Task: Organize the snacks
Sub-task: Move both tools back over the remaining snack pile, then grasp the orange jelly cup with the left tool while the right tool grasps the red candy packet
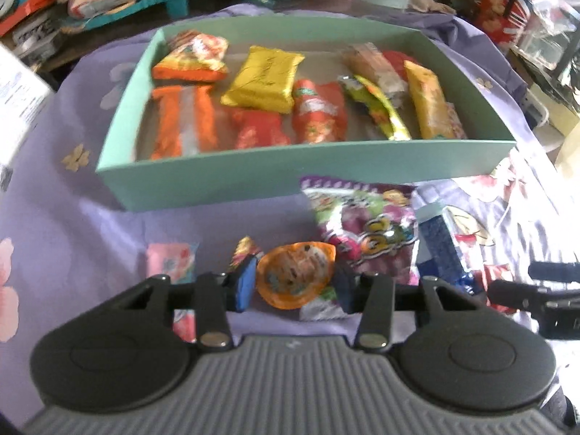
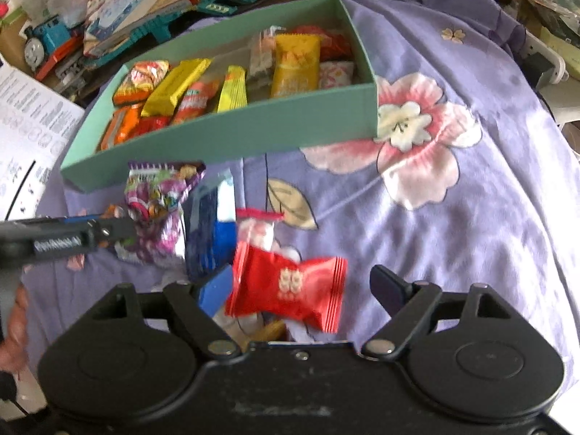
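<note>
Squeezing in from both sides, the left gripper (image 1: pixel 291 284) has its blue pads (image 1: pixel 243 282) tight against an orange jelly cup (image 1: pixel 295 275), so the jaws are nearly closed around it. The cup sits low on the purple flowered cloth (image 1: pixel 72 217). A small shiny candy (image 1: pixel 246 250) lies just left of the cup, touching the left pad. A pink packet (image 1: pixel 170 257) lies a little further left. Under and to the right of the cup is a purple candy bag (image 1: pixel 362 217) with fruit pictures on it. A blue packet (image 1: pixel 440 243) lies just right of that bag.

The right gripper (image 2: pixel 302 291) has its jaws wide apart. A red wrapped candy (image 2: pixel 290 290) lies between them. The left pad (image 2: pixel 214 290) is right at the candy's edge, and the right one is well clear, so nothing is being held. A clear little bag with a red tie (image 2: pixel 259 232) lies just behind the red candy. The blue packet (image 2: pixel 214 224) and the purple candy bag (image 2: pixel 156 203) lie to its left.

Further back on the cloth sits a green box (image 1: pixel 217 177). It is full of snacks lying flat: orange packets (image 1: pixel 181 119) on the left, a yellow packet (image 1: pixel 262 79) in the middle, and a long yellow bar (image 1: pixel 429 105) on the right. Toys and books (image 2: pixel 137 7) are piled up behind the box.
</note>
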A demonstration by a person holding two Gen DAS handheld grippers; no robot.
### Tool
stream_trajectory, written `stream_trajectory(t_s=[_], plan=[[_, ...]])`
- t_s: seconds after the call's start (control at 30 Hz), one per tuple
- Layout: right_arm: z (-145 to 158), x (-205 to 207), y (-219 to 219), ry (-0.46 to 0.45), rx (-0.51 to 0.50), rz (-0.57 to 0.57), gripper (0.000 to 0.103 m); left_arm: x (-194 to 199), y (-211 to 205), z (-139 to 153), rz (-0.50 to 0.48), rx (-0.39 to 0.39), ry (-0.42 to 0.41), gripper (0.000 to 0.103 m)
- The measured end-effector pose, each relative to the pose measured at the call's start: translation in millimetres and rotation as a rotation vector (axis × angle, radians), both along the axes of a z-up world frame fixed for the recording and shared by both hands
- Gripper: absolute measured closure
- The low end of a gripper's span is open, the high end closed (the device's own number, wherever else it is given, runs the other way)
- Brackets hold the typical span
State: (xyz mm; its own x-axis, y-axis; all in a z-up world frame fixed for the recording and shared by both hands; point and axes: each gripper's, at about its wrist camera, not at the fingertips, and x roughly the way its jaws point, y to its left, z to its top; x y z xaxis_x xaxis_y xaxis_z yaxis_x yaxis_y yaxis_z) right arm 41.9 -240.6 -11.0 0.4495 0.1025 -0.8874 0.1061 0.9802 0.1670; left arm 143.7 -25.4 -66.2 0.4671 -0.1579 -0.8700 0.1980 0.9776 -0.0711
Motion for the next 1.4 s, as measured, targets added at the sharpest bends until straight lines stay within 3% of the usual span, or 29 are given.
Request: stream_trajectory(t_s=[0.1, 0.23, 0.53, 0.77, 0.8, 0.83, 0.93, 1.17, 1.3, 1.4], plan=[[-5.6, -2.7, 6.4, -0.002, -0.030, 0.016, 0.020, -3.2, 16.1, -2.1, 0.033, -0.050, 0.033, 0.059], [-5.3, -0.4, 18.5, -0.030, -0.096, 0.072, 0.039, -11.7, 32.6, -5.6, 0.066, -0.098, 0.067, 0.059], [-2.0, -0.1, 10.6, -0.032, -0.067, 0.029, 0.049, -16.8, 43.5, -9.7, 0.103, -0.097, 0.082, 0.059], [5.6, -12.6, -1.9, -0.039, -0.040, -0.008, 0.050, -23.5, 45.5, -4.2, 0.104, -0.103, 0.074, 0.059], [7.5, -14.0, -3.5, -0.042, -0.035, -0.012, 0.053, -25.0, 46.0, -2.7, 0.104, -0.103, 0.071, 0.059], [10.4, -15.8, -6.2, -0.045, -0.030, -0.019, 0.072, -26.4, 46.6, -1.0, 0.103, -0.103, 0.068, 0.059], [18.5, -14.9, -14.5, -0.052, 0.002, -0.048, 0.072, -28.6, 48.7, 6.4, 0.099, -0.105, 0.055, 0.059], [25.9, -14.5, -19.2, -0.079, -0.030, -0.018, 0.070, -29.2, 50.4, 23.6, 0.092, -0.108, 0.011, 0.059], [16.6, -22.3, -16.3, -0.036, -0.037, 0.020, 0.037, -32.4, 50.2, 19.8, 0.093, -0.107, 0.022, 0.059], [11.3, -29.9, -18.5, -0.026, -0.042, 0.008, 0.036, -33.8, 50.8, 15.0, 0.099, -0.111, 0.034, 0.059]])
